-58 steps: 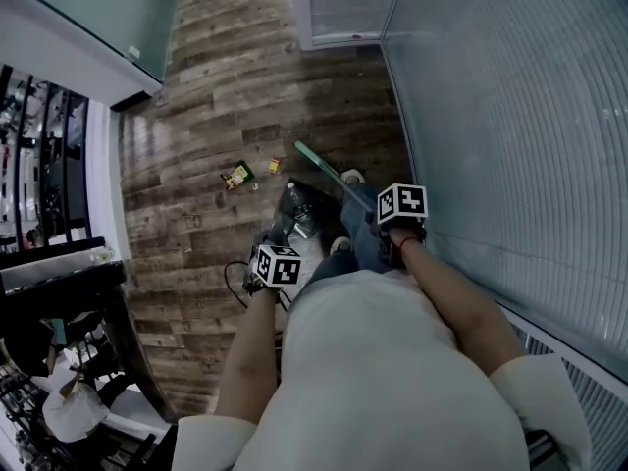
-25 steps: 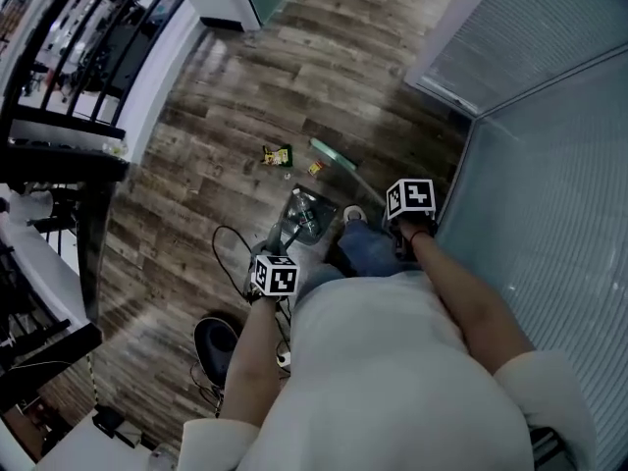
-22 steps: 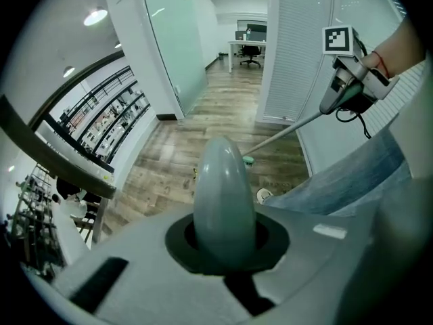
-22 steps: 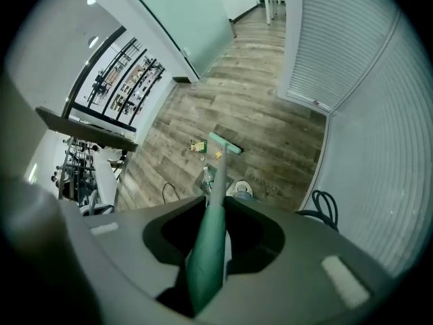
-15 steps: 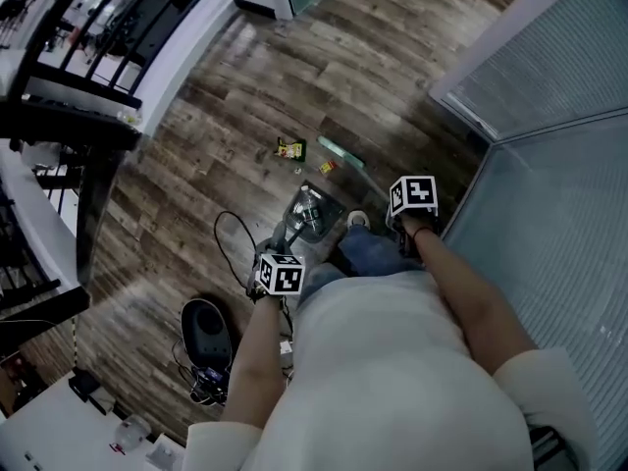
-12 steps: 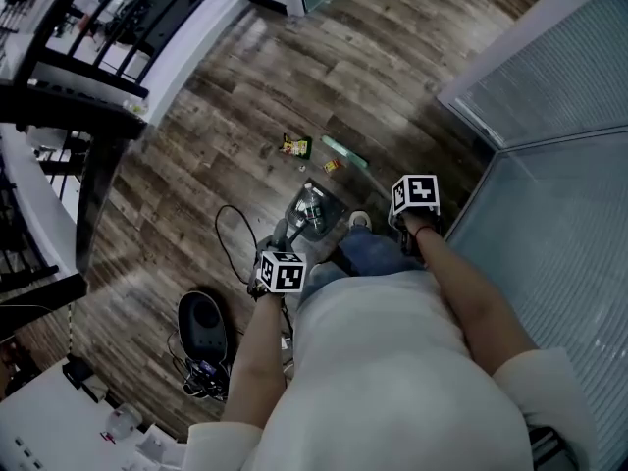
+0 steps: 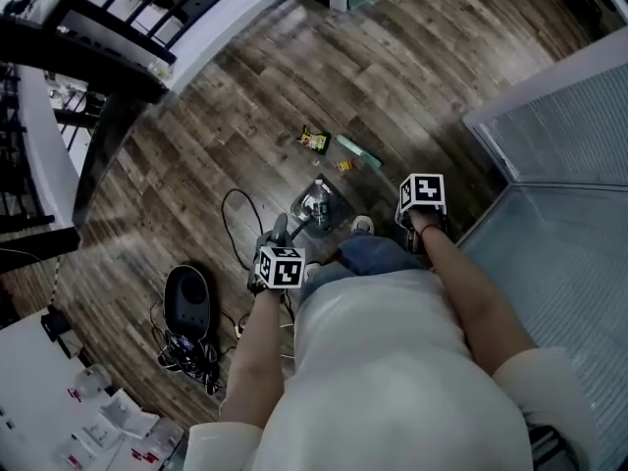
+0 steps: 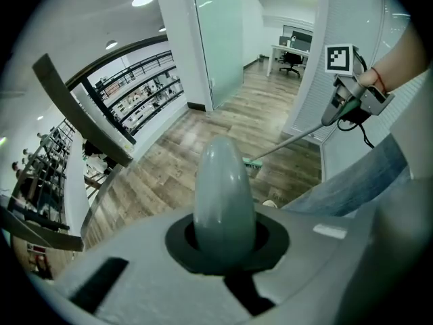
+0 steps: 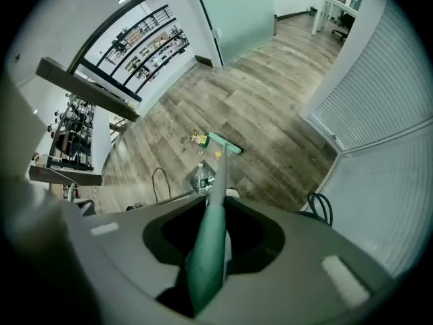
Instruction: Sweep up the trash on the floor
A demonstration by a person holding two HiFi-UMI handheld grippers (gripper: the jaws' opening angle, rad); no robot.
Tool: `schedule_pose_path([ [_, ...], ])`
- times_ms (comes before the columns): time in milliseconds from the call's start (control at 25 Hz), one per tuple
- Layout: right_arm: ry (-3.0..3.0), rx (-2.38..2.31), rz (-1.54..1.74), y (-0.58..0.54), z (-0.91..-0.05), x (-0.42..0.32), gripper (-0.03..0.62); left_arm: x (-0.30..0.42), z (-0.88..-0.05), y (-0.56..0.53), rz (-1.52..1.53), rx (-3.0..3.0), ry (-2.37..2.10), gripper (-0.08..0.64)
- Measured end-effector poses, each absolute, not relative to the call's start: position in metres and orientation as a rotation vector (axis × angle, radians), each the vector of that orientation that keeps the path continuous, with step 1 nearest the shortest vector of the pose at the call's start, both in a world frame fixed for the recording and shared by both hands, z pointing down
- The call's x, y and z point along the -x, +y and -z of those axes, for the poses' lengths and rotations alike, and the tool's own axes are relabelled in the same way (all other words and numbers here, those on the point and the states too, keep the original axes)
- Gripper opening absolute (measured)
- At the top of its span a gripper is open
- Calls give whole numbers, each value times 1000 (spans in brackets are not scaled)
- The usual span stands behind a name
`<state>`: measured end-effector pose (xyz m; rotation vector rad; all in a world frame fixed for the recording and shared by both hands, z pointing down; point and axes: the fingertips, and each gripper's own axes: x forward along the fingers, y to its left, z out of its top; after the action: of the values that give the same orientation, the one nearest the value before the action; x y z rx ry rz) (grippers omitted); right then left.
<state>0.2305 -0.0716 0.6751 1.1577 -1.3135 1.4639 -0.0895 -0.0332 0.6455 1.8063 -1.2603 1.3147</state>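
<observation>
holding one tool per side, the person stands over the trash. the left gripper (image 8: 224,230) is clamped round the grey dustpan handle (image 8: 224,188), so the dustpan (image 7: 337,216) rests on the wood floor (image 7: 245,96) just ahead of the feet, its mouth apparently turned towards the litter. a clear plastic bottle (image 7: 317,202) already lies in it. the right gripper (image 9: 211,235) is pinched on the green grip of the broom (image 9: 206,256), whose shaft slopes forward and down so that the teal broom head (image 7: 358,152) sits on the floor beyond the pan. a yellow-green wrapper (image 7: 314,139) lies just beside the head, and a small yellow scrap (image 7: 344,166) lies between head and pan, both loose. judged step: drawing these two pieces back into the pan. a black cable (image 7: 234,243) loops near the pan's left side and could snag
</observation>
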Motion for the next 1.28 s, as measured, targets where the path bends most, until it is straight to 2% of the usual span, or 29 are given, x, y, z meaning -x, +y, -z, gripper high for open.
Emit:
schedule_pose_path([
  [760,-1328,-978,-1307,-98,-694,-216,98,104,-646,-34,-1173,-1641,-1373,9],
  [1280,-1282,-972,-1443,-71,-693,-207,98,106,-647,-42,-1177,-1645,-1356,9],
])
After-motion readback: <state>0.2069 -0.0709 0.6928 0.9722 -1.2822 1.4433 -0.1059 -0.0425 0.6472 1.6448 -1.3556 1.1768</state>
